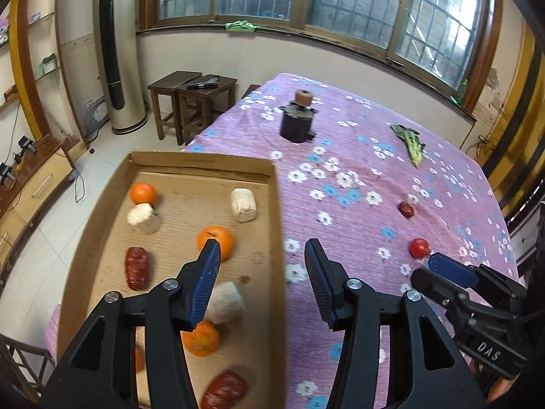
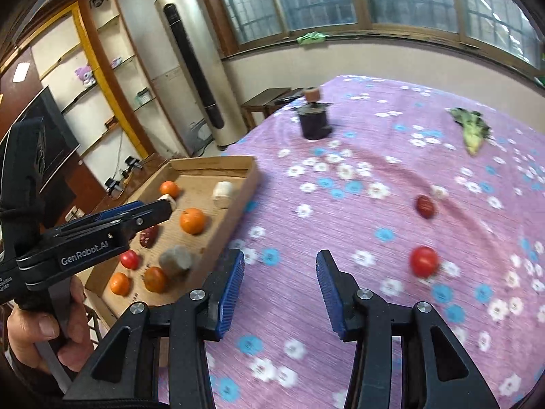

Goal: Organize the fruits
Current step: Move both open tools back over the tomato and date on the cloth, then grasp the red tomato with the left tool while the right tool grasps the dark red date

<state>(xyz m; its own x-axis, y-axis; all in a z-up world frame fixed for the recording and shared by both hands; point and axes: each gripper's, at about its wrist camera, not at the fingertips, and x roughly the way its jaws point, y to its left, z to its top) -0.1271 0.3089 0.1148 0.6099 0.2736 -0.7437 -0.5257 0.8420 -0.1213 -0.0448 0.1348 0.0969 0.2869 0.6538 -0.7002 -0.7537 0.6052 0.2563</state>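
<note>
- Holding my left gripper (image 1: 262, 250) over the right edge of the cardboard tray (image 1: 277, 204), I kept its jaws spread wide with nothing between them, so it was free for another fruit.
- My right gripper (image 2: 281, 262) hung above the purple flowered tablecloth (image 2: 374, 156), jaws likewise parted and empty, pointed towards the loose fruit well to the tray's right.
- The tray sat at the table's left edge, where I judged the sorted fruit was meant to gather: a smooth round orange (image 1: 215, 242) near the middle, another orange (image 1: 143, 193) at the far left, a wrinkled dark-red date (image 1: 137, 267) lying lengthwise, and pale, rough-textured cylinders (image 1: 243, 204) that may have been foam-wrapped fruit; the blur left me unsure.
- The tray's low walls looked fit to stop round things rolling off the table.
- Still outside the tray were a glossy red tomato (image 2: 424, 260), just ahead and to the right of my right gripper, and a small dark-red date (image 2: 425, 206) beyond it, both resting on the cloth.
- A green leafy vegetable (image 2: 471, 131) lay farther back on the right, flat and crinkled.
- A dark squat jar (image 2: 315, 121) with a cork-like knob on top stood upright near the far edge, apart from everything else.
</note>
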